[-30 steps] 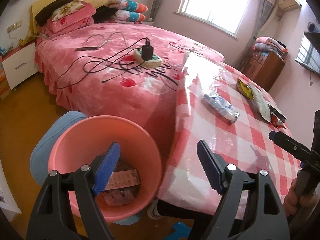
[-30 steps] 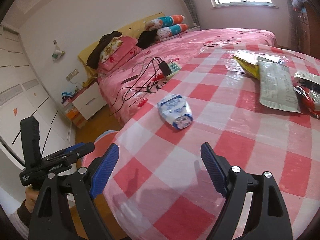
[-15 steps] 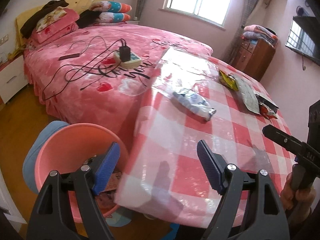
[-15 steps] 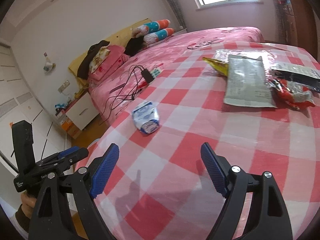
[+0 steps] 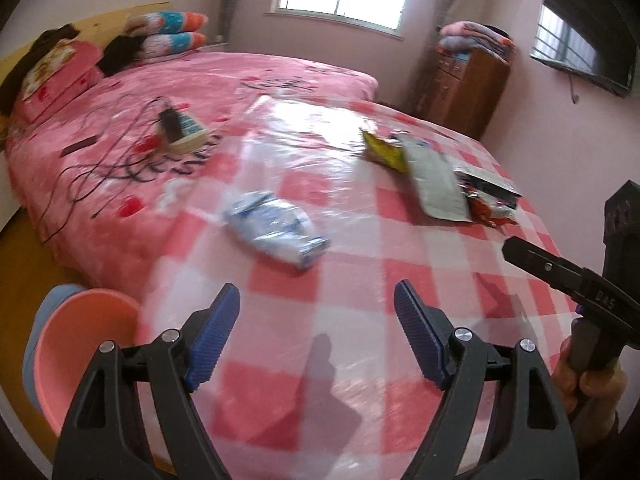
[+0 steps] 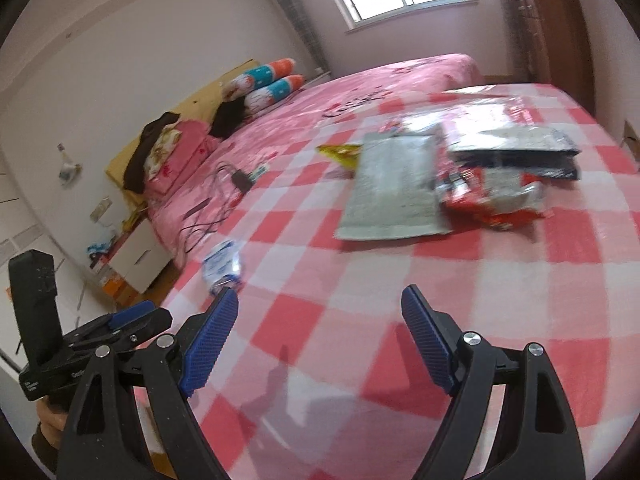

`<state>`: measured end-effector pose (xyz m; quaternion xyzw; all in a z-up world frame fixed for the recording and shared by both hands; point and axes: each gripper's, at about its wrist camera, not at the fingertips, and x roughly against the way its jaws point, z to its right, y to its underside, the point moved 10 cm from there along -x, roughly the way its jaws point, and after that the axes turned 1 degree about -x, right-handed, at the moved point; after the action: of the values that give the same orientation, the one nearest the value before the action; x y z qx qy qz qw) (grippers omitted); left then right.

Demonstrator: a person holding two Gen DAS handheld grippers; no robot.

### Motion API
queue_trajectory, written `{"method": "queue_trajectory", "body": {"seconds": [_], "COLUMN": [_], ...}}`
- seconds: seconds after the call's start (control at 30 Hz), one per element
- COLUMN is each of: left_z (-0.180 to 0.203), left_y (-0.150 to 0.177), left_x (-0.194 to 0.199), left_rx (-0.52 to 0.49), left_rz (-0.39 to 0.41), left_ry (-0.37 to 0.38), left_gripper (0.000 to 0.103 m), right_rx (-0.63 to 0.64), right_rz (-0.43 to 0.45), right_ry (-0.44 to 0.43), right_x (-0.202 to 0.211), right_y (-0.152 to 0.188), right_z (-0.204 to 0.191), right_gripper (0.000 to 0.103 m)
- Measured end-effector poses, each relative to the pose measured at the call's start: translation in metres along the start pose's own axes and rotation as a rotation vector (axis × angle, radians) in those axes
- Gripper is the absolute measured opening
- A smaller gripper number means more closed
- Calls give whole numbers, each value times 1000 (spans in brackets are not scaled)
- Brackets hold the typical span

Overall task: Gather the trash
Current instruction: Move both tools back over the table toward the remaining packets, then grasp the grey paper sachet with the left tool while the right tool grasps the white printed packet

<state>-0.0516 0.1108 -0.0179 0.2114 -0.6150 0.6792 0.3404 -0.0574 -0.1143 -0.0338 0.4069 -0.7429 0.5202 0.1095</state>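
While both grippers hover over the checked table: nothing is held.
Left gripper (image 5: 316, 312): jaws spread wide, empty.
Right gripper (image 6: 320, 316): jaws spread wide, empty.
Blue-and-white wrapper (image 5: 276, 230): flat on the table (image 5: 352, 280), ahead of the left gripper.
Other trash: silver packet (image 6: 394, 190), touching red wrapper (image 6: 492, 196), farther back.
Pink bin (image 5: 86, 332): on the floor beside the table, lower left.

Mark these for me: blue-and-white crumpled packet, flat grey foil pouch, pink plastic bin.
blue-and-white crumpled packet (image 5: 276, 230), left wrist view, middle of its body.
flat grey foil pouch (image 6: 394, 190), right wrist view, centre of its flat face.
pink plastic bin (image 5: 86, 326), left wrist view, inner wall.
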Motion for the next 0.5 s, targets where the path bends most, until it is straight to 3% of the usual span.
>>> {"method": "queue_trajectory", "body": {"seconds": [0.33, 0.5], "left_z": [79, 111], "left_y": [-36, -60], "left_x": [-50, -80], "left_rx": [-73, -93], "left_rz": [-43, -61], "left_ry": [103, 126], "left_gripper": [80, 80], "right_rx": [7, 37], "right_rz": [-13, -15], "right_ry": [148, 215], "right_x": [21, 18], "right_y": [-44, -81], "right_z": [84, 126], "right_gripper": [83, 83]}}
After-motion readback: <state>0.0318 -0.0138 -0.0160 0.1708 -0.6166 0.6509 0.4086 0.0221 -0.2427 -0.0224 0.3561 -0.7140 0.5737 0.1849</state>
